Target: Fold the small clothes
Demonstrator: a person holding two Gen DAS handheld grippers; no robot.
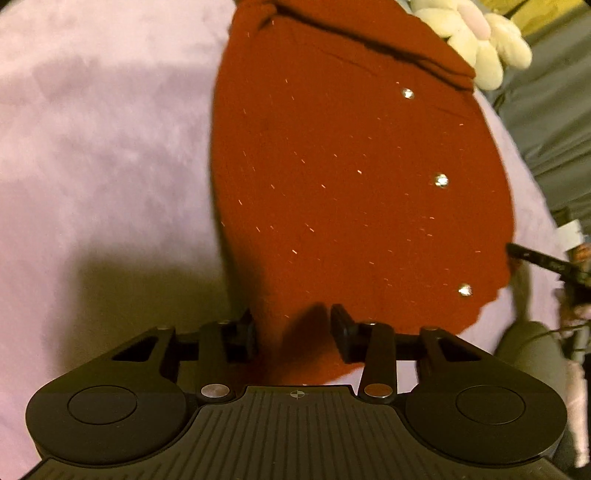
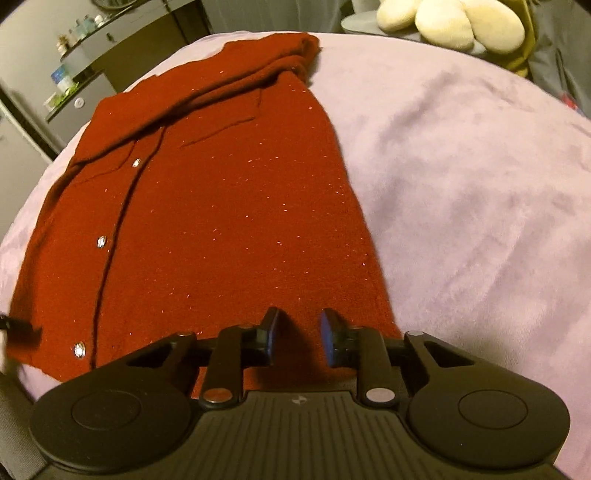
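Red cardigan (image 2: 221,221), hem: left gripper (image 1: 293,330) and right gripper (image 2: 297,338) jaws part-spread, pinching nothing; grip both hem corners evenly before folding.

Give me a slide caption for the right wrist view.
Right hand-held gripper poised over the near hem of a red cardigan spread on a lilac blanket, jaws apart.

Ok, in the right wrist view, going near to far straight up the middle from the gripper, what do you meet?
right gripper, its jaws over the hem → red cardigan → folded-over collar end → lilac blanket → cream plush toy
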